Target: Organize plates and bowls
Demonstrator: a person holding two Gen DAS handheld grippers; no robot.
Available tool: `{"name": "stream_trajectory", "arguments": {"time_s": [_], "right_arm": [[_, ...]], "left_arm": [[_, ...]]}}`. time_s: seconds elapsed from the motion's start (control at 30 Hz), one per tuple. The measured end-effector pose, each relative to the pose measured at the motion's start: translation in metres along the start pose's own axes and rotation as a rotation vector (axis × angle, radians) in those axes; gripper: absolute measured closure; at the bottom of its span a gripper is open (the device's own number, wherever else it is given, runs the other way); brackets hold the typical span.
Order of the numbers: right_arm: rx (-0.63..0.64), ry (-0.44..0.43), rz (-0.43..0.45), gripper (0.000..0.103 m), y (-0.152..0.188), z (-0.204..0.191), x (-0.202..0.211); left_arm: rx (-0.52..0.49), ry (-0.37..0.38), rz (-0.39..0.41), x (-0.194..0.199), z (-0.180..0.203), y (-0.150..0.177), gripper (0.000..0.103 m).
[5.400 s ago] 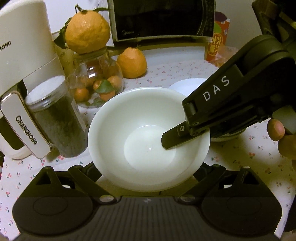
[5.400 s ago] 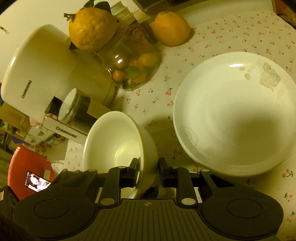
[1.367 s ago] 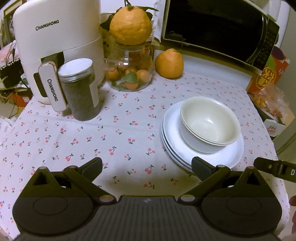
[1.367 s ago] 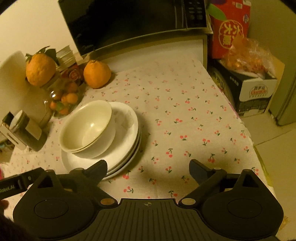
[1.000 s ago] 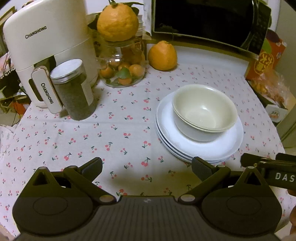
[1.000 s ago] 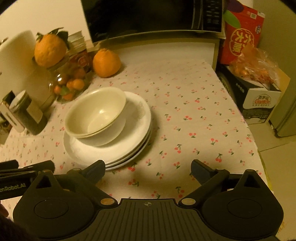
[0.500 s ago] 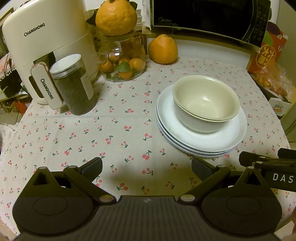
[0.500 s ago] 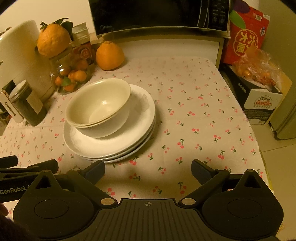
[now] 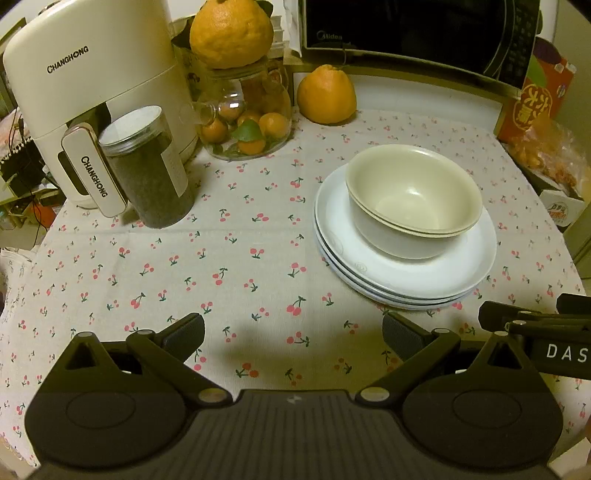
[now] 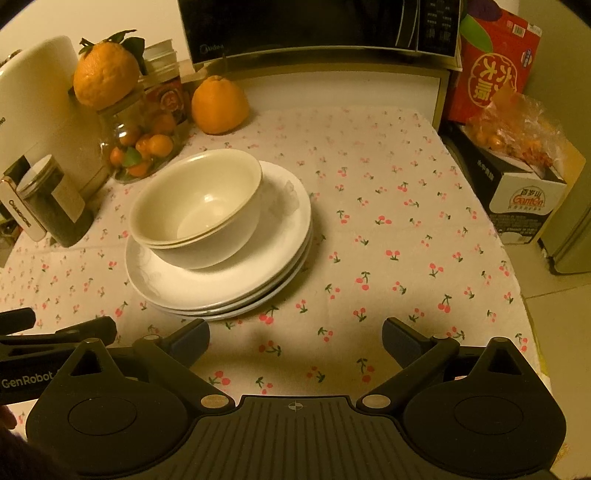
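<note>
Two cream bowls (image 9: 413, 195) nested one inside the other, sitting on a stack of white plates (image 9: 406, 273). Stack rests on the bench (image 9: 221, 266), on its cherry-print cloth, toward the right side in the left wrist view.

Left hand-held gripper (image 9: 293, 334): fingers spread wide, nothing between them, held above bare cloth near the stack's front edge, apart from it. Right hand-held gripper (image 10: 295, 336): likewise released, empty, hovering over cloth just in front of the plates, not touching.

Behind the stack: a large orange (image 9: 327, 94) on the cloth, a glass jar of small oranges (image 9: 245, 122) with another large orange (image 9: 231, 31) on its lid, a dark-filled canister (image 9: 147, 166) and a white CHANGHONG appliance (image 9: 92, 85). A black microwave (image 9: 417, 33) stands at the back.
</note>
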State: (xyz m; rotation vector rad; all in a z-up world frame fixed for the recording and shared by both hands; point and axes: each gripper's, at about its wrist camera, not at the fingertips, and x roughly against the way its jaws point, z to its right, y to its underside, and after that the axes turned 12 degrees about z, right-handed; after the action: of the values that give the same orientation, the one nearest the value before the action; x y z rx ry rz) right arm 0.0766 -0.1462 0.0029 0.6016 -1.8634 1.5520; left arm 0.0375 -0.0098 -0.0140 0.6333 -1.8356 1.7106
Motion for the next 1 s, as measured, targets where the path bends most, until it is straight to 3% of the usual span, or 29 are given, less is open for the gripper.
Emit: {"name": "stream_trajectory", "arguments": {"time_s": [1.0], "right_arm": [[0.001, 0.002, -0.007, 0.002, 0.0005, -0.0006, -0.0010]], "left_arm": [[-0.008, -0.005, -0.005, -0.0013, -0.0004, 0.0004, 0.000]]}}
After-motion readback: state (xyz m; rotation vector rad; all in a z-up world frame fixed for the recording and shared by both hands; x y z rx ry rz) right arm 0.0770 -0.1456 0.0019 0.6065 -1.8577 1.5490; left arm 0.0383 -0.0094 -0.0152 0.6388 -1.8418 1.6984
